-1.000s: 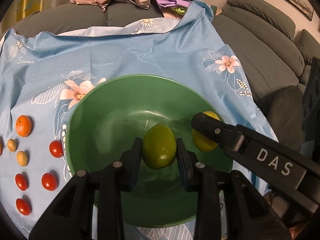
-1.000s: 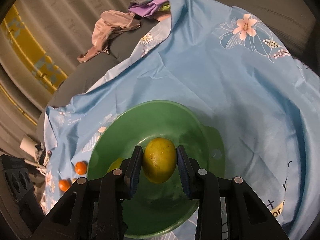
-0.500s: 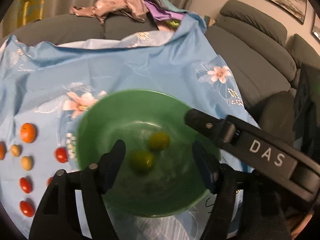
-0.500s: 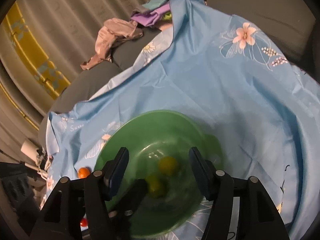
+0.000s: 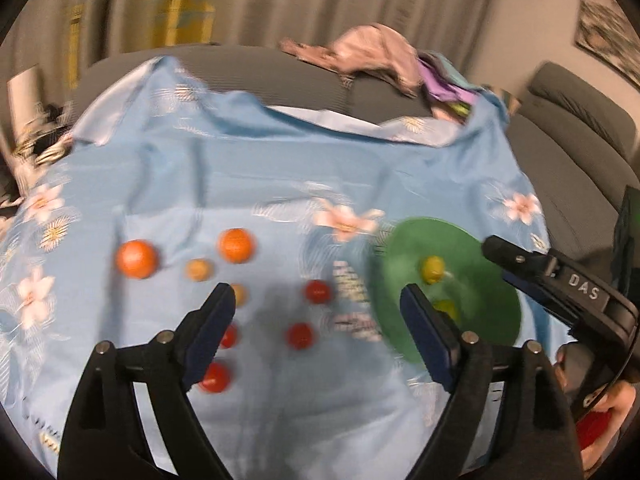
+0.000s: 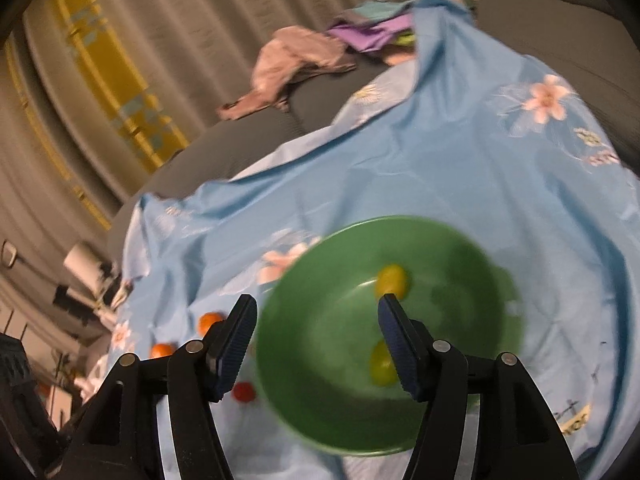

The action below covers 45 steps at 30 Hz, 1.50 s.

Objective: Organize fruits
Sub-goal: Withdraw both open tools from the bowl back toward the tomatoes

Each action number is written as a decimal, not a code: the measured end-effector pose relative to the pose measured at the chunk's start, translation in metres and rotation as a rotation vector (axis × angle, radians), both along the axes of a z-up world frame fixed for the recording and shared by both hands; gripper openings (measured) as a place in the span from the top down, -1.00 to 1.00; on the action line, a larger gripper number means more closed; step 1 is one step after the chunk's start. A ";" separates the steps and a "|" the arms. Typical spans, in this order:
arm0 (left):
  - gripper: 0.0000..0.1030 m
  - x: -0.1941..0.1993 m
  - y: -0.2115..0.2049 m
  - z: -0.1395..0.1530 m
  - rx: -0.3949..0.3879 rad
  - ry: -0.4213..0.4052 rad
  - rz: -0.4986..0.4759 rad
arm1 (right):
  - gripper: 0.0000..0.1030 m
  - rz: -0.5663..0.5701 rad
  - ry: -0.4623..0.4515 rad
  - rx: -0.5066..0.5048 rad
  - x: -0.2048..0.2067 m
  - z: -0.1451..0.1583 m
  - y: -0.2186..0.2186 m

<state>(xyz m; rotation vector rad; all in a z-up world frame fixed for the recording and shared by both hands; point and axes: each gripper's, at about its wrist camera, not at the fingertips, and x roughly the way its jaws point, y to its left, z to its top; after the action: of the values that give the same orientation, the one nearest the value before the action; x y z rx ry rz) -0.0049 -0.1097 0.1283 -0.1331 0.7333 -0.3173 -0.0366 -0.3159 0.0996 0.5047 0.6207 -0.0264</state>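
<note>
Left gripper (image 5: 318, 304): jaws spread wide and empty above the pale blue flowered cloth (image 5: 280, 168), over small red round fruits (image 5: 318, 291) and orange round fruits (image 5: 236, 245) lying in loose rows. Right gripper (image 6: 316, 316): jaws equally wide, holding nothing, over the round green bowl (image 6: 320, 360). Inside the bowl, apart from each other, lie a yellow lemon (image 6: 391, 280) and a yellow-green lemon (image 6: 380, 362).

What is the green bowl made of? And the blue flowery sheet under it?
The green bowl looks like smooth plastic or glazed ceramic: one even color with a faint sheen inside, though blur leaves it open. The blue sheet looks like thin, soft woven fabric: it wrinkles, folds and drapes over the sofa.
</note>
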 end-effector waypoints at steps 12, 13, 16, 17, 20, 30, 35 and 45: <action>-0.85 0.001 0.079 -0.038 -0.045 0.069 0.217 | -0.40 0.201 0.033 -0.119 0.017 -0.010 0.079; -0.85 0.001 0.082 -0.040 -0.044 0.075 0.230 | -0.40 0.213 0.045 -0.133 0.020 -0.013 0.085; -0.85 0.004 0.089 -0.045 -0.036 0.088 0.245 | -0.40 0.230 0.077 -0.170 0.025 -0.020 0.101; -0.85 0.005 0.090 -0.046 -0.035 0.093 0.244 | -0.40 0.236 0.082 -0.176 0.026 -0.022 0.105; -0.85 0.006 0.093 -0.049 -0.040 0.103 0.248 | -0.40 0.269 0.088 -0.180 0.028 -0.024 0.116; -0.86 0.010 0.100 -0.056 -0.051 0.140 0.243 | -0.40 0.340 0.138 -0.139 0.037 -0.037 0.131; -0.85 0.014 0.096 -0.064 -0.020 0.192 0.238 | -0.39 0.376 0.155 -0.099 0.041 -0.044 0.138; -0.59 0.020 0.076 -0.087 -0.001 0.281 0.150 | -0.20 0.315 0.281 -0.126 0.064 -0.073 0.149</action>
<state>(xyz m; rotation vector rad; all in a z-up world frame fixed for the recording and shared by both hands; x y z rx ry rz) 0.0149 -0.0341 0.0415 -0.2353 0.9960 -0.1565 0.0274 -0.1671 0.0266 0.2782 0.9619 0.1631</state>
